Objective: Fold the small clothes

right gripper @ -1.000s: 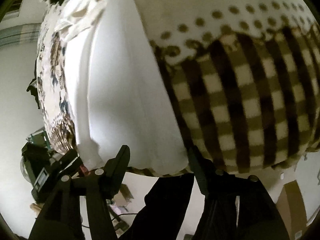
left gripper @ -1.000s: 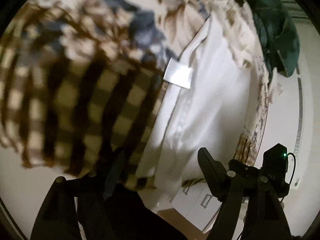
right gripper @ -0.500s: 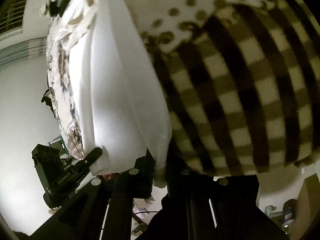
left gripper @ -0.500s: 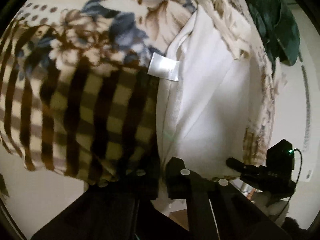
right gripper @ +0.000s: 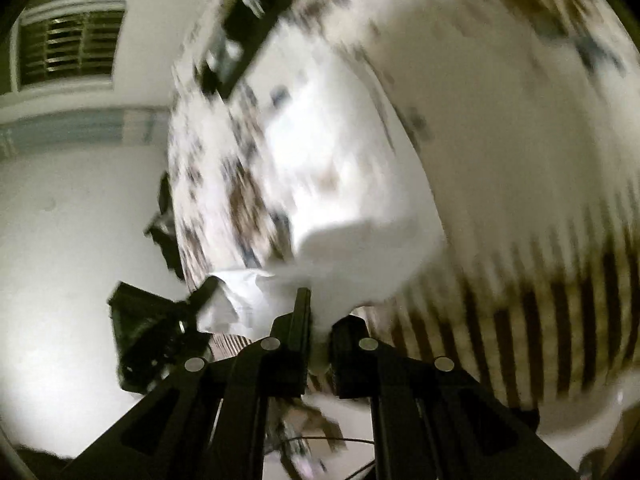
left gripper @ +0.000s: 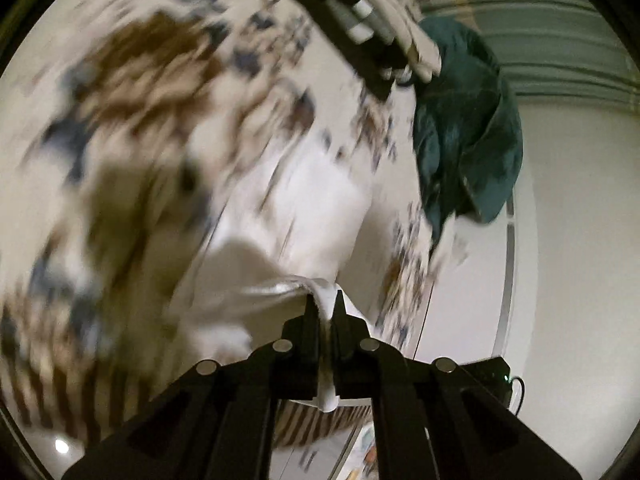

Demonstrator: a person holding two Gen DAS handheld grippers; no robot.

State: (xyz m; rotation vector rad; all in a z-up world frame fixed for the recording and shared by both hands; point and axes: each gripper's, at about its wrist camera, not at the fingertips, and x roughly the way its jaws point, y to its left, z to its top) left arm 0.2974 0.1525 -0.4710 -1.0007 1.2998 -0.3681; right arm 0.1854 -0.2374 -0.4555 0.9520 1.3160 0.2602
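Observation:
A white garment (left gripper: 316, 208) lies on a floral and checked blanket (left gripper: 132, 128). My left gripper (left gripper: 325, 304) is shut on the garment's near edge, with white cloth pinched between its jaws and lifted off the blanket. My right gripper (right gripper: 318, 312) is shut on the same white garment (right gripper: 340, 184) at another near edge, the cloth bunched between the jaws. The left gripper (right gripper: 200, 300) also shows in the right wrist view, holding the cloth beside mine. Both views are motion-blurred.
A dark teal garment (left gripper: 468, 136) hangs at the blanket's far right edge. A black case with white cylinders (left gripper: 356, 32) lies at the far end of the blanket; it also shows in the right wrist view (right gripper: 240, 36). A vent window (right gripper: 68, 48) is on the wall.
Both grippers went from open a second ago to shut on the white garment's near edge, and have now lifted it and swung up over the blanket.

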